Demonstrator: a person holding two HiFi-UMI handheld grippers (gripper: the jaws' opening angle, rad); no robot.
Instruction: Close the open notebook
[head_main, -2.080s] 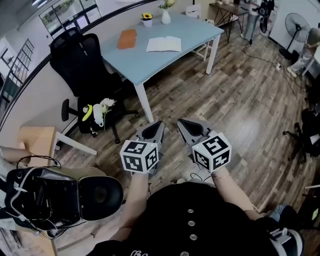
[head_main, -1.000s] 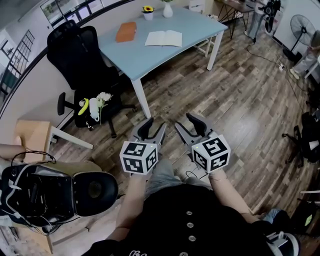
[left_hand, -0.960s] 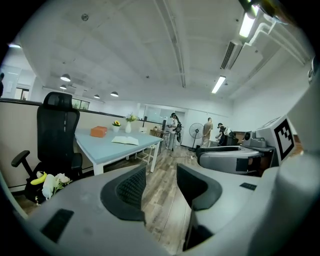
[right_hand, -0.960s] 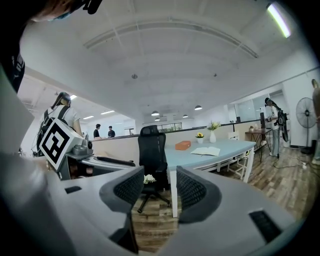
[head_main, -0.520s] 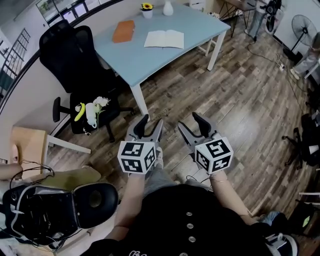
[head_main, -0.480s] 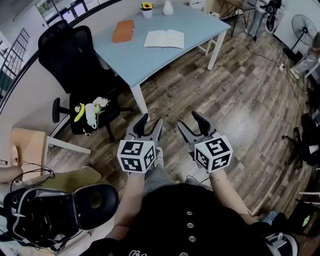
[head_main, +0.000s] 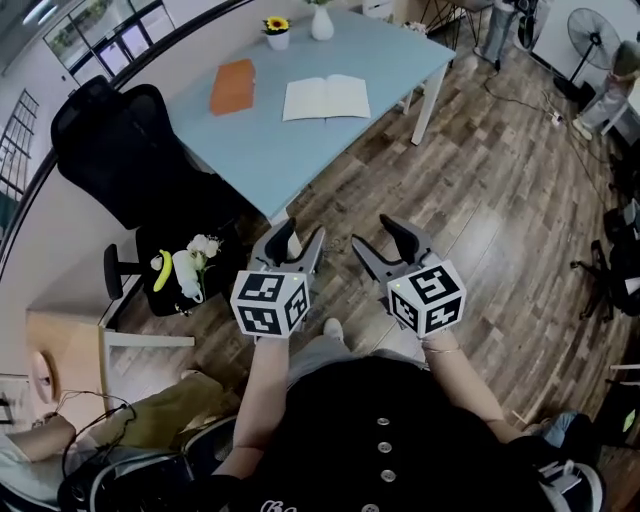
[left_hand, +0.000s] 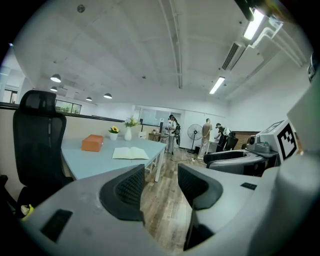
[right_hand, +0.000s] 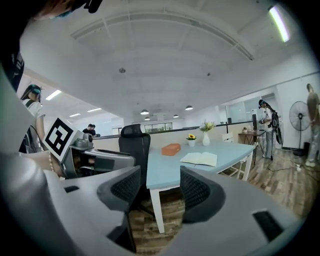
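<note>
On the light blue table (head_main: 300, 150), an orange book (head_main: 232, 86) is seen at left and the open notebook (head_main: 326, 97) near it, laid flat with pale pages spread. Well short of it, the left gripper (head_main: 295, 238) and right gripper (head_main: 378, 235) are held with jaws parted, nothing between them.

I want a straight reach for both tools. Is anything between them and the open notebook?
Nothing visible does. The left tool and right tool hang open and empty over the floor, short of the table; only bare tabletop lies before the notebook. The orange book lies apart, to its left.
</note>
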